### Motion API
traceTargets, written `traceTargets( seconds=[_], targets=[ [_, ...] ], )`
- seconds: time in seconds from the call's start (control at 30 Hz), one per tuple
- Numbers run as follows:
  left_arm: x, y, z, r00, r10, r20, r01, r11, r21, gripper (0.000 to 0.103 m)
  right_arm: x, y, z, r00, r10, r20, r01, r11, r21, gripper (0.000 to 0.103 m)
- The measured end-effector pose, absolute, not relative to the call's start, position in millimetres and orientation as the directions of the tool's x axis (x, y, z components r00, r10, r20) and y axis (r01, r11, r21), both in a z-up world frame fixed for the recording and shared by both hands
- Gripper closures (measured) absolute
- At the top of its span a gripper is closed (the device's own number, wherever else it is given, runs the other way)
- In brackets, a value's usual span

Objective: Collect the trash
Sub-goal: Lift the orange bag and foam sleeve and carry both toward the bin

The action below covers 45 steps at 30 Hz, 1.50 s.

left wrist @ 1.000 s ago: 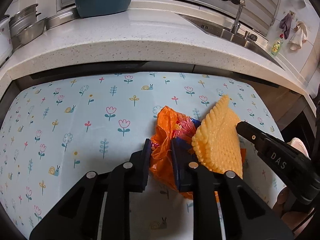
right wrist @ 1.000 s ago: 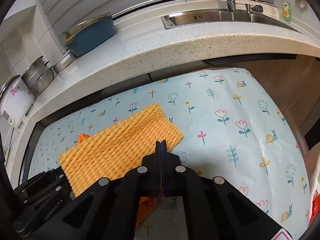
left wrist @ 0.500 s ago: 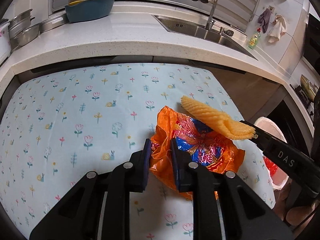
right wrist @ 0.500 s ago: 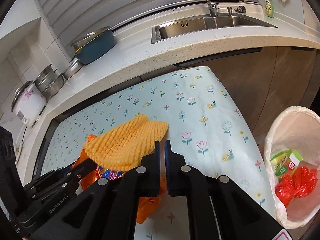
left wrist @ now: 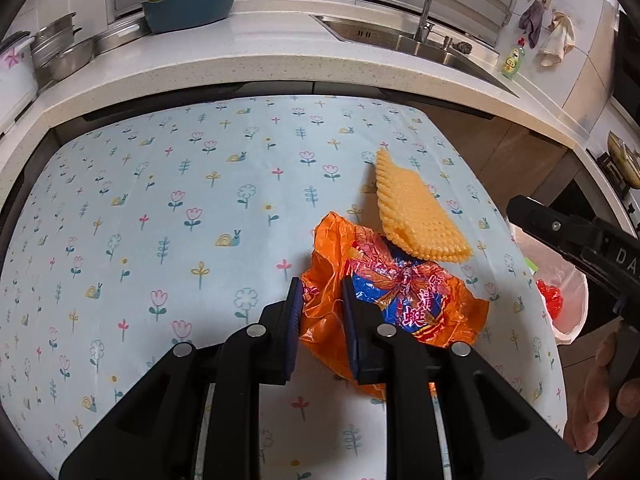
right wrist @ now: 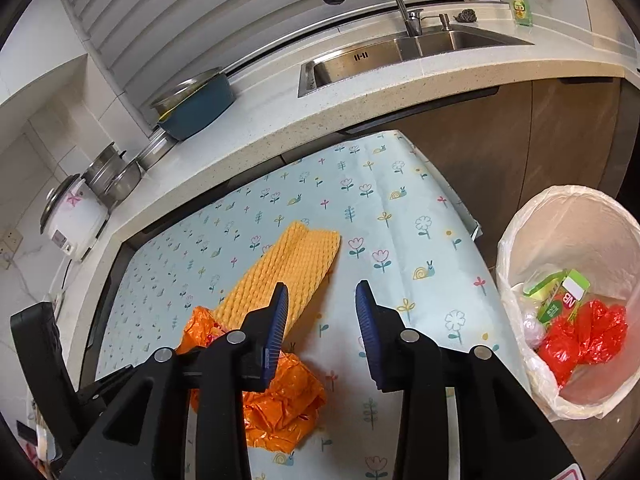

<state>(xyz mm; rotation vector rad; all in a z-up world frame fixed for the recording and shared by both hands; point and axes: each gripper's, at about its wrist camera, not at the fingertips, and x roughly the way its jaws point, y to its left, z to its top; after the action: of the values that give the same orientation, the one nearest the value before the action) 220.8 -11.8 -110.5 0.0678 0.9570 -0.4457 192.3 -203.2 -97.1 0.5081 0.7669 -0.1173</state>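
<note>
An orange snack bag (left wrist: 400,292) hangs crumpled between the pads of my left gripper (left wrist: 322,286), which is shut on its left part. The same bag (right wrist: 280,400) shows low in the right wrist view. A yellow foam net (left wrist: 416,216) is just beyond the bag, free of any grip. My right gripper (right wrist: 322,287) has its jaws opening with nothing between them; the foam net (right wrist: 288,272) lies past its left finger over the flowered tablecloth (right wrist: 400,216). Whether the net rests on the cloth I cannot tell.
A white-lined bin (right wrist: 568,240) with red and green trash stands on the floor right of the table. Behind the table runs a counter (left wrist: 240,64) with a sink (right wrist: 380,60), a blue basin (left wrist: 188,4), pots and a rice cooker (right wrist: 72,220).
My right gripper was shut on the foam net and has opened; the net has dropped away from it. Both grippers moved right along the table, bringing the bin into view.
</note>
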Motion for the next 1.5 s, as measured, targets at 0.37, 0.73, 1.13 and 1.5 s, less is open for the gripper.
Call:
traceTargets(
  seconds=[0.37,0.73,1.13,1.5],
  targets=[
    [232,6,-130,0.477,-0.296,-0.827,0.372,0.921,-0.115,0.084,230,-167,-144,0.646,0.231,-0.728,0.231,0.849,0.474,0.068],
    [236,-3,-130,0.476,-0.306,-0.825,0.382,0.916,-0.119,0.084,242,-146,-146,0.649,0.233,-0.724,0.198,0.867,0.458,0.093],
    [209,-38,-87,0.516,-0.358,-0.779,0.435,0.892,-0.122,0.084,188,-197,-83,0.754,0.075,-0.653,0.257,0.881,0.398,0.093],
    [166,-116,-59,0.499,-0.435,-0.749,0.539,0.833,-0.124,0.084,101,-281,-61,0.774,-0.077,-0.628,0.395,0.835,0.384,0.093]
  ],
)
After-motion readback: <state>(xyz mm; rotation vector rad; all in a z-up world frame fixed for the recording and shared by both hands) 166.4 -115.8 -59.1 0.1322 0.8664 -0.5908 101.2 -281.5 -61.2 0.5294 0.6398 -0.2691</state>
